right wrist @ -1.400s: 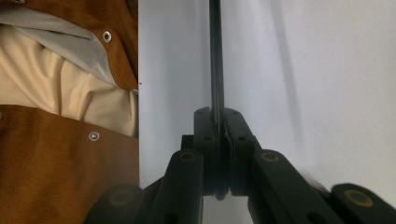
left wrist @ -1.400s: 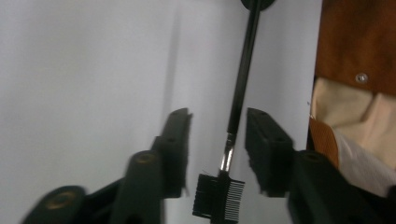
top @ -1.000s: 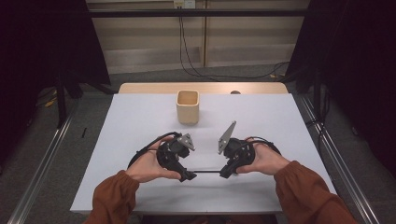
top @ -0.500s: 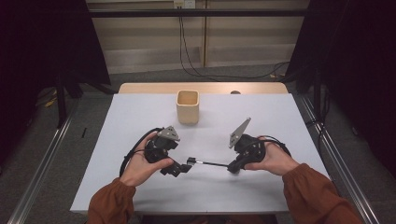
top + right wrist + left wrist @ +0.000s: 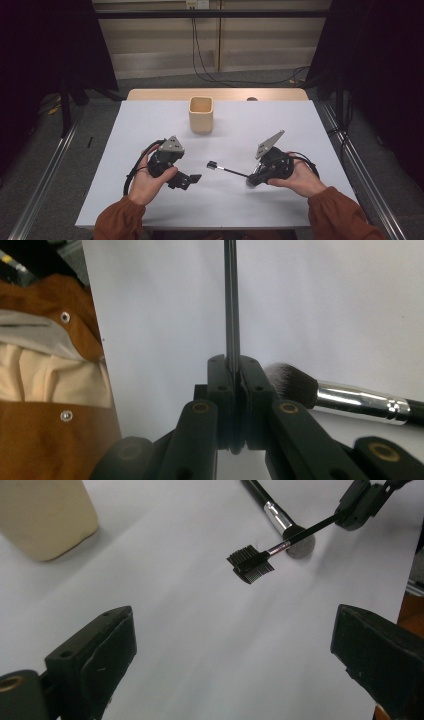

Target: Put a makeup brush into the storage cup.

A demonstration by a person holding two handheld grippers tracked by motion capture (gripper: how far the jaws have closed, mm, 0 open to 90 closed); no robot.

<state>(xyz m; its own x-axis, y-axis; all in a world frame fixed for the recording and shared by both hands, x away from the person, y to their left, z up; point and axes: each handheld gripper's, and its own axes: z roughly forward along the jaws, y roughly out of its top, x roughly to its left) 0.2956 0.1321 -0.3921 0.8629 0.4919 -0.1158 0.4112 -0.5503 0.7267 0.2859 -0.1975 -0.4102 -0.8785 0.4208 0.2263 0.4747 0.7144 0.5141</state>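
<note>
So that its comb head clears the worktop, I keep my right gripper clamped on the brow brush; left gripper gapes empty.

Table layout: cup at the rear, tools at the front

The cup stands on the table toward its far edge, near the centre line. In front of it, the left gripper is at the front left and the right gripper at the front right, well apart. The comb brush extends from the right gripper toward the left one. A powder brush lies on the table just beside the right gripper.
</note>
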